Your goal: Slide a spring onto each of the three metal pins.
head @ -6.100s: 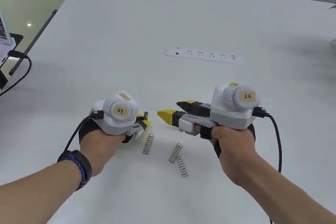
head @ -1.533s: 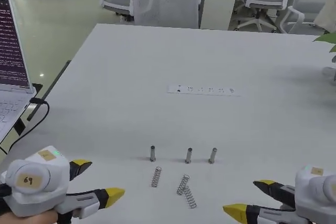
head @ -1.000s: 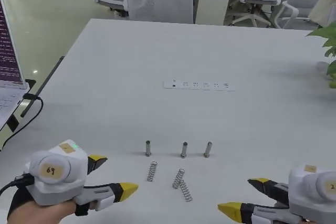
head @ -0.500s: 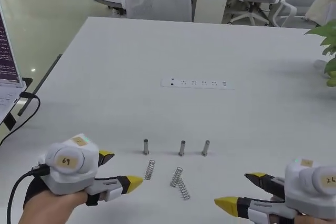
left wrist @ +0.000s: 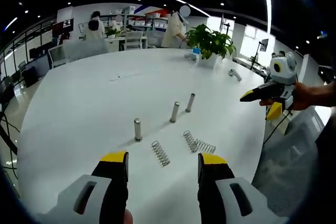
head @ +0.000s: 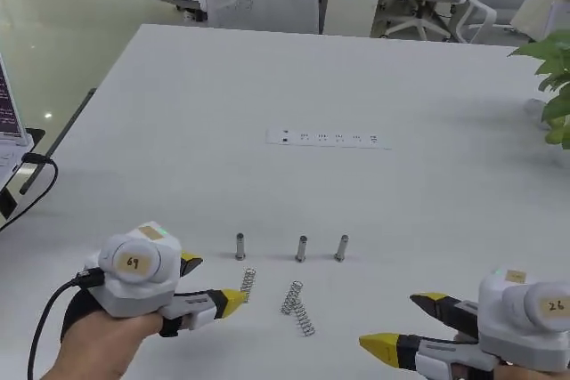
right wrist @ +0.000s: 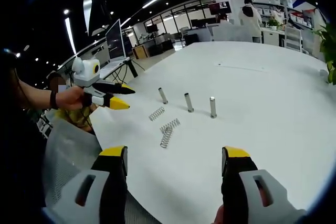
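Note:
Three short metal pins stand upright in a row on the white table: left pin (head: 240, 246), middle pin (head: 301, 248), right pin (head: 341, 247). All three are bare. Just in front of them lie three springs: one alone (head: 248, 280) and two touching (head: 290, 296) (head: 305, 318). My left gripper (head: 214, 282) is open, one yellow tip close beside the lone spring (left wrist: 160, 152), which lies just ahead between its jaws. My right gripper (head: 401, 322) hangs open at the lower right, well off from the springs (right wrist: 166, 136), holding nothing.
A white power strip (head: 328, 138) lies farther back at mid-table. A potted plant (head: 557, 86) stands at the right edge. A laptop (head: 7, 122) and a black cable (head: 36, 184) sit at the left. Office chairs stand beyond the table.
My left gripper has moved forward and to the right, up to the lone spring. The right gripper has barely shifted. The head view has drifted slightly.

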Motion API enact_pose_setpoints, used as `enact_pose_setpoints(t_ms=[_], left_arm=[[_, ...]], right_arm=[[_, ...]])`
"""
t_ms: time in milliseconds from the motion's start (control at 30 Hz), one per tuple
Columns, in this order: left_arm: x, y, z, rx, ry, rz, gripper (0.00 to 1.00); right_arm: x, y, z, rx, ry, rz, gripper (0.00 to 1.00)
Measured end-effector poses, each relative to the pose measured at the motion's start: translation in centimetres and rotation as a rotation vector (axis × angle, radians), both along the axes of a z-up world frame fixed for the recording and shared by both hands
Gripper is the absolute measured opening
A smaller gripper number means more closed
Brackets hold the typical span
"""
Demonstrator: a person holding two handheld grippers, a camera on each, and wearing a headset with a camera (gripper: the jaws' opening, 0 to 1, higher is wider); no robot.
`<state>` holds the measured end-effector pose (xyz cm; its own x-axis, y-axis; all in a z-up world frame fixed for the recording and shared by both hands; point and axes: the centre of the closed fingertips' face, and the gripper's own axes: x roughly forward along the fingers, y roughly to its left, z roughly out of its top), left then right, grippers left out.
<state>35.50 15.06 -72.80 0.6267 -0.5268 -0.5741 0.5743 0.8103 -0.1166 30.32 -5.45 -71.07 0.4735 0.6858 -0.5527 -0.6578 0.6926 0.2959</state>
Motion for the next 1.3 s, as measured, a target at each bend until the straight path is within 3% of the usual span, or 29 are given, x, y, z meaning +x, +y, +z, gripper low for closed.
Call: enact_pose_setpoints(t_ms=[467,867,1300], left_arm=[[1.1,-1.0,-1.6,0.014,0.026,-0.006,0.41],[2.0,-1.7,-3.9,0.032,0.078,0.015,0.33],[1.9,-2.7,-6.2,0.064,0.122,0.026,0.2]], right_arm=[[0.1,0.3,0.2,0.013,-0.006,-0.006,0.71],[0.2,0.1,0.3,0.012,-0.008,-0.008,0.71],[0.2,-0.3,0.2,0.009,-0.003,-0.011,0.7]])
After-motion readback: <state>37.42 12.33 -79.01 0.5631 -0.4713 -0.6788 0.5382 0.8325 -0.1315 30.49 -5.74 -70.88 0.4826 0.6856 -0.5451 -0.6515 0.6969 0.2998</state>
